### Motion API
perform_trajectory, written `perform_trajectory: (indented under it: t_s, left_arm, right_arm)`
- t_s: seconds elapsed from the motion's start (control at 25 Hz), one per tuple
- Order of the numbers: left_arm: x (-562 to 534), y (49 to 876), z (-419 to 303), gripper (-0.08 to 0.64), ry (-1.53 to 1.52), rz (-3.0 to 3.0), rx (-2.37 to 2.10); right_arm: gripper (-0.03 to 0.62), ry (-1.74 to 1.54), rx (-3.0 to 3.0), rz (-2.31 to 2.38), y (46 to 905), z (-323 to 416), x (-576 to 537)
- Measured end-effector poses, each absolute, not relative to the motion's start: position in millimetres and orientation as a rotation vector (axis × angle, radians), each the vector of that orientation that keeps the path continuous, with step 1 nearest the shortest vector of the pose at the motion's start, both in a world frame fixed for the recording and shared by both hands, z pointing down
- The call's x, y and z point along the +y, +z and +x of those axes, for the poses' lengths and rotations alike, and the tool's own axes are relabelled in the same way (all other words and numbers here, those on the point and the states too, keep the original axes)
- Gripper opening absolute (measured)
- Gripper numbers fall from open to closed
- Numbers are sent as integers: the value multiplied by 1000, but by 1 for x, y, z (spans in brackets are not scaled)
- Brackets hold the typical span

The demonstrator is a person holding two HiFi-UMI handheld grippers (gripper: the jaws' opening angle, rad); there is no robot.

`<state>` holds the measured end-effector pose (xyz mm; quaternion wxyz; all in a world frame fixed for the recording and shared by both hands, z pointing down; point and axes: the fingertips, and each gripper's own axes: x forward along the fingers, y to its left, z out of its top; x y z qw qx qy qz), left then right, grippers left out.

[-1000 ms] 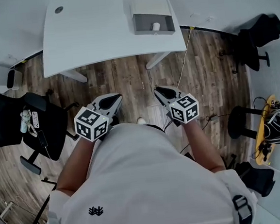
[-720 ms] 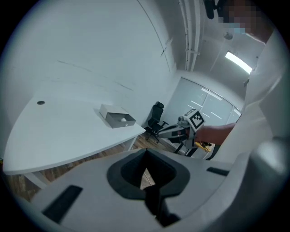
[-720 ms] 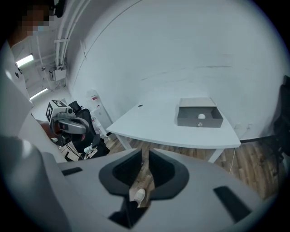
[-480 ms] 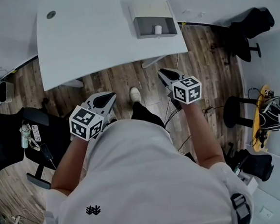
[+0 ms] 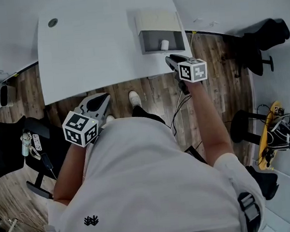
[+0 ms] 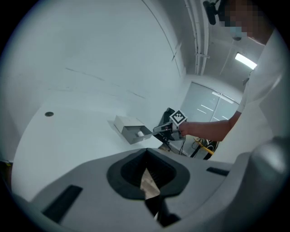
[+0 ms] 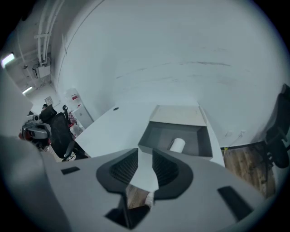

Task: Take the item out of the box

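Box (image 5: pixel 158 20) sits up around 12 o'clock in the head view, toward the right end of the white table (image 5: pixel 92 36). Its pale flap is folded back on the far side and the grey inside is open to the camera. The item (image 5: pixel 164 45), a small white roll, is lying inside the box close to the wall on its 6 o'clock side, so it's not out yet. At roughly 1 o'clock the right gripper (image 5: pixel 171 60) is held out with its tips about at the table's front edge, just beside the box's 5 o'clock corner and not touching it as far as I can see. Its own camera looks straight at the box and the roll. The jaws are opening, with a clear slot between the ribbed pads (image 7: pixel 124 167). Only table edge and wooden floor (image 5: pixel 148 90) show through the slot, so nothing's in its grip. Meanwhile the left gripper (image 5: pixel 101 99) hangs at about 9 o'clock, low beside the person's white shirt (image 5: pixel 151 188), over the floor and well apart from the box. In the left gripper view its jaws meet at the tips, with just a thin wedge of floor visible behind them, and it has hold of nothing. One black office chair (image 5: pixel 266 34) stands at 2 o'clock and another chair (image 5: pixel 5 135) at 9 o'clock.
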<state>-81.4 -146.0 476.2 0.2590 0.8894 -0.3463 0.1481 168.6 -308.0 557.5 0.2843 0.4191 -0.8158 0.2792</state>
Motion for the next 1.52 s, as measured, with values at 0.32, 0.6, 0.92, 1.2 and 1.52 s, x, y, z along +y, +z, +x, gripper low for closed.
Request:
perform_trajectory:
  t_s: [0.32,0.6,0.92,1.2,1.52]
  left_arm:
    - [-197,470,-83,6,384,2344,-1094]
    - [-224,467,-79,6,389,2312,-1150]
    - [-236,468,-79,6,382,2277,-1197]
    - [-232,471,-79,6,380,2259,-1212]
    - [-223,472,-87,6,368,2238,-1230]
  right_arm:
    - [145,865,-2026,1019,614,190,-386]
    - [228,967,-1868,916,654,198,-410]
    - [273,981,-1739,809,682,194,-414]
    - [258,892,-1671,761,691,189,-412]
    - [175,787,-1732,847,684,194,-424]
